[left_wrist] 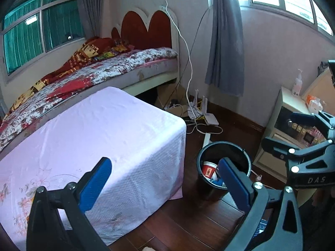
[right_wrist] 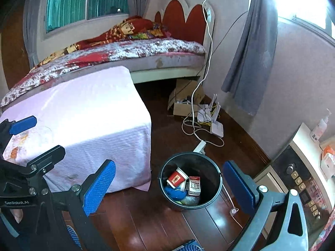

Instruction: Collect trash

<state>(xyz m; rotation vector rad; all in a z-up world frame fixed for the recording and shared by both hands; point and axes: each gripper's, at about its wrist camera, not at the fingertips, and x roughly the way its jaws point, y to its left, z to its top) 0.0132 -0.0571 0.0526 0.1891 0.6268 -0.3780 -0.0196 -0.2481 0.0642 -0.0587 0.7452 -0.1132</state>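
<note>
Both grippers, left gripper (left_wrist: pixel 165 185) and right gripper (right_wrist: pixel 169 190), hung with jaws apart and empty above the floor. Trash sat inside the black bin (right_wrist: pixel 217 179): a red cup (right_wrist: pixel 178 178), a carton (right_wrist: pixel 194 185). Collection looked nearly finished; next came scanning the pink-covered table (right_wrist: pixel 88 113) for leftovers.

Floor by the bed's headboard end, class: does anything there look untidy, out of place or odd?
Yes. An open cardboard box sits tipped at the bed's corner, and white cables loop loosely across the dark wooden floor around a white router lying flat. The black round bin stands upright, trash inside.
</note>
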